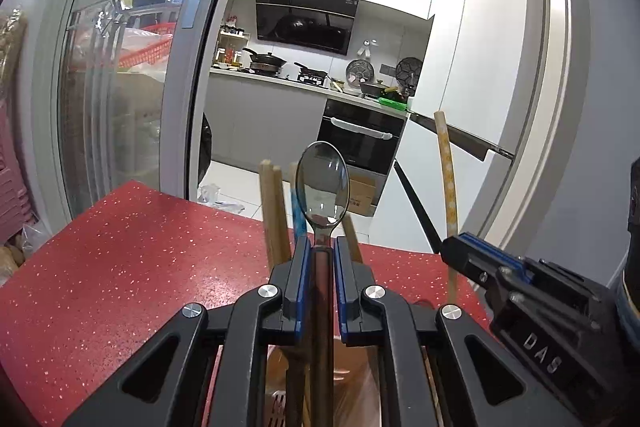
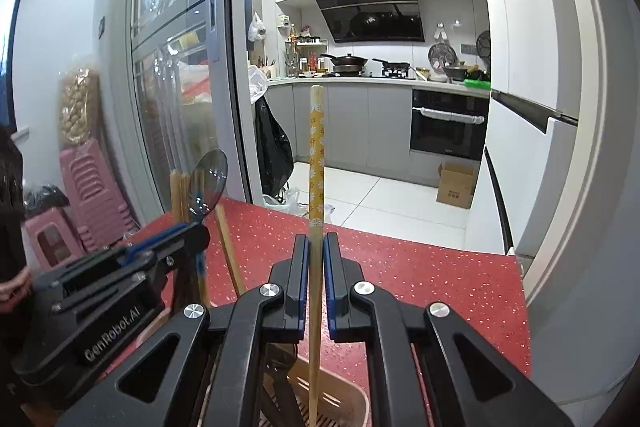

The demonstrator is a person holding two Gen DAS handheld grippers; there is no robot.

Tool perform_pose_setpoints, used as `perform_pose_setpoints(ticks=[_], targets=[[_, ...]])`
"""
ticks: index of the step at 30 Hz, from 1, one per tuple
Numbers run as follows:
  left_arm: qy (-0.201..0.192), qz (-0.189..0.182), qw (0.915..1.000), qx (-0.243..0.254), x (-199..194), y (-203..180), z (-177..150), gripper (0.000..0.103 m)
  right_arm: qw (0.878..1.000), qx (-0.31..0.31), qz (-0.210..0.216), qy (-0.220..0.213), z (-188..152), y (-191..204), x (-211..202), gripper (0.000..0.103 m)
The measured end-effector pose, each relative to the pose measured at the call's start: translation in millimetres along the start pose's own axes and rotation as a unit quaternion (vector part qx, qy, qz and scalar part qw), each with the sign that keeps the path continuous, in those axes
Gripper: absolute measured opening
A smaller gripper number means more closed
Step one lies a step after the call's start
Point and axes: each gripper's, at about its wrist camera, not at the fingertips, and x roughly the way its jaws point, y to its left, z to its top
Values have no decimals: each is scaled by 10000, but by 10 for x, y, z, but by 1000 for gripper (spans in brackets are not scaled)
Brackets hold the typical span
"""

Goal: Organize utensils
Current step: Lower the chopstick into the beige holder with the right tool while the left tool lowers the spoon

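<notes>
Black linkage arms fill the bottom of both wrist views, and between them the blue-padded fingers do the holding. Over on the left gripper [image 1: 322, 247] the fingers pinch the dark handle of a smoky, see-through spoon [image 1: 322, 187], whose bowl stands upright just above the fingertips while its handle runs down between the pads toward a beige utensil holder [image 1: 348, 367] below them. Several wooden chopsticks [image 1: 274, 223] stand upright just behind and to either side of those fingers, with a bluish one close beside the spoon's neck. The right gripper [image 2: 316, 247] has its fingers pressed nearly together on a single yellow chopstick with a white flower pattern [image 2: 317, 155]; it rises straight up beyond the fingertips, and its plain lower end reaches down into the slotted beige holder [image 2: 344, 403] beneath the fingers. Both grippers hang side by side over a red speckled countertop [image 2: 420, 279], the left one just to the left of the right one's fingers. Beyond the fingertips an open sliding door [image 2: 224, 67] gives onto a kitchen.
</notes>
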Motion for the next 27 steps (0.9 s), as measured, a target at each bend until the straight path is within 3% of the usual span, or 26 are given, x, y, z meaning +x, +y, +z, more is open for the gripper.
perform_pose_setpoints(ticks=[6,23,27], targets=[[-155,90,9996,224,-117,-44,-56,39,9993,-379,-54,-16,-198,93,-63,8],[255,206,9990,288,-143,14,-141,39,9981,-345,203,478,-377,115,-107,8],[379,202,9988,230,-144,46,-143,39,9974,-339,219,598,-389,110,-100,18]])
